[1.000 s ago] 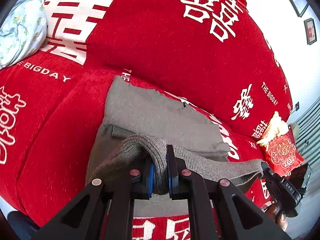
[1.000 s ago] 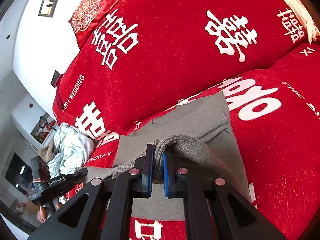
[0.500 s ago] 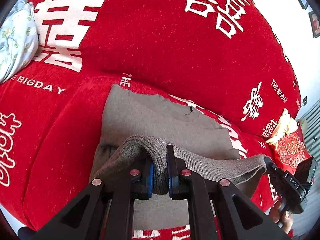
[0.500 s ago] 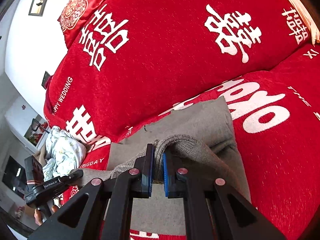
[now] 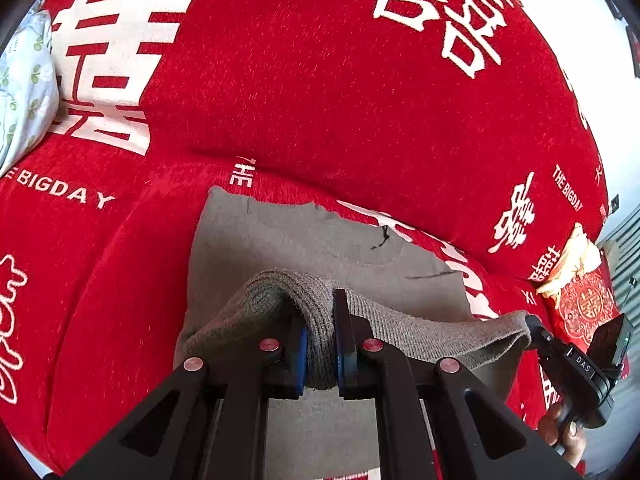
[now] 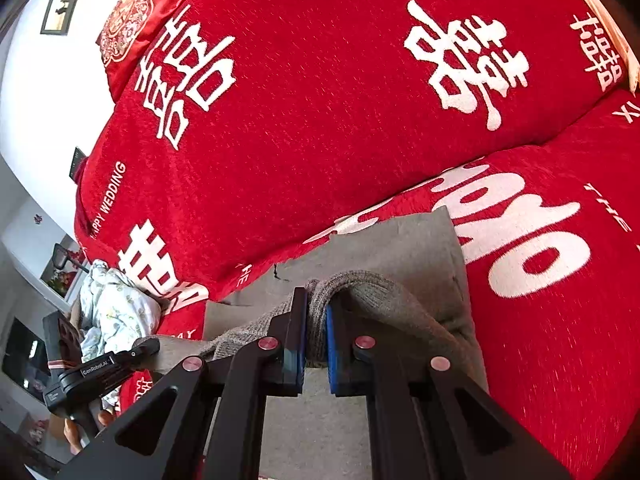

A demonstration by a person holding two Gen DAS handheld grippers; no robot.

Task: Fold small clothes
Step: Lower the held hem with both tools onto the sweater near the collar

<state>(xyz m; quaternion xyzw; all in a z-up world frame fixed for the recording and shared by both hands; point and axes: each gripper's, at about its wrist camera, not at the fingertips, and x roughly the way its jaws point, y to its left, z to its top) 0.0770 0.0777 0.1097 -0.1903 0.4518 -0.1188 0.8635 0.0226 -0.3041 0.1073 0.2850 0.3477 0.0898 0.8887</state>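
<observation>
left wrist view: left gripper [image 5: 320, 340] clamps the lifted ribbed edge of the grey knit garment [image 5: 288, 240], which lies on the red sofa cover [image 5: 320, 100]; right gripper [image 5: 576, 364] at the garment's far corner.
right wrist view: right gripper [image 6: 316, 336] pinches the same edge; only here, a framed picture [image 6: 63, 3] above the sofa cover.

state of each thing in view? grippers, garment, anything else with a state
left hand-held gripper: shut on the grey garment's ribbed hem
right hand-held gripper: shut on the same hem
grey garment: far part flat on red sofa cover, near hem lifted
floral cloth: crumpled, unfolded
</observation>
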